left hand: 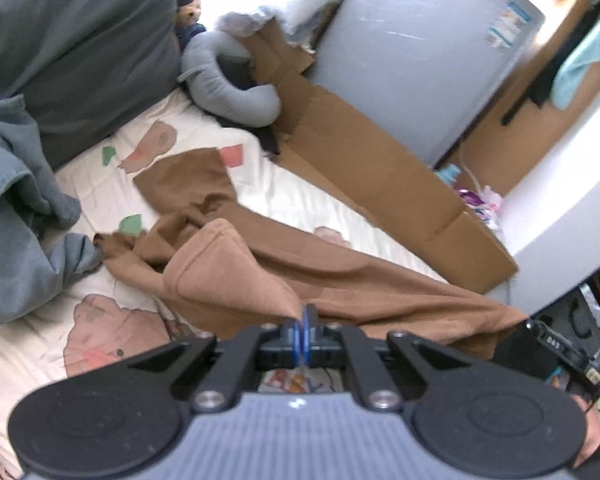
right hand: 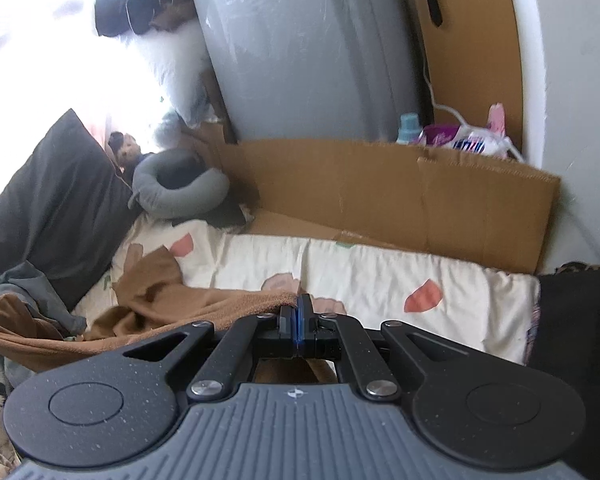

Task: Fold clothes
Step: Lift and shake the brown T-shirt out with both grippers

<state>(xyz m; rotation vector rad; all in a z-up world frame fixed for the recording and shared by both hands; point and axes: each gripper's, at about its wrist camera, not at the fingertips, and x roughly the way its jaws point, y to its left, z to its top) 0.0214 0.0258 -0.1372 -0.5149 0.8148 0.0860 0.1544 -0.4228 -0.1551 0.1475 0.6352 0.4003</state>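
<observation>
Brown fleece garment (left hand: 236,276), one pc, lay strung across the bed w/ both ends lifted: left gripper (left hand: 305,312) had its jaws pressed together on a fold of the cloth, and right gripper (right hand: 303,300) likewise pinched the edge of the same garment (right hand: 204,304), blue pads closed tight on the fabric. Two grippers, two more clothing items: a grey-blue sweatshirt (left hand: 8,200) crumpled at the left side of the bed, touching the brown piece's far tip. One dark grey pillow (left hand: 80,36) stood against the head end; one grey U-shaped neck pillow (left hand: 228,88) sat just beside it, w/ a small plush toy (right hand: 126,148) behind. Bed surface was a cream quilt (left hand: 300,196) w/ pink, red and green patches, soft and wrinkled. Flat corrugated cardboard (right hand: 400,192) ran along the far edge of the bed, folded up against the wall side. Behind it stood one tall grey panel wrapped in plastic film (left hand: 420,52), rounded corners, a label near its top. Near the cardboard's end: one bottle w/ blue cap (right hand: 408,128) and a plastic bag (right hand: 476,144), by a white wall (right hand: 572,80).
</observation>
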